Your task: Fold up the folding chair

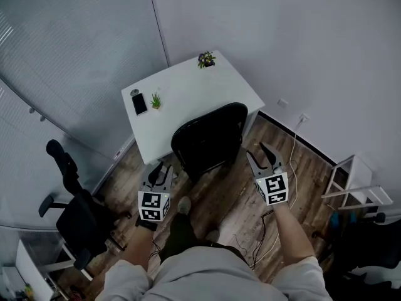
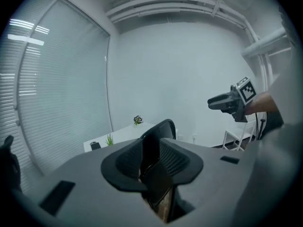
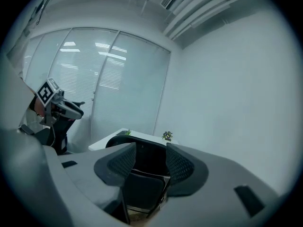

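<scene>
Left gripper and right gripper flank folding chair, legs seemingly hidden.

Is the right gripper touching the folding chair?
Apart. The head view shows bare floor between the right gripper and the folding chair.

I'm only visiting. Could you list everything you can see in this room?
folding chair: one, black, unfolded, at the table's near edge
table: one, white, in the corner
potted plants: two, green, on the table, one at the far edge, one beside the phone
phone: one, black, table's left side
office chair: one, black, far left
rack: one, white, far right
cable: one, white, on the floor, right
left gripper: one, grey, jaws apart, empty
right gripper: one, grey, jaws apart, empty
</scene>
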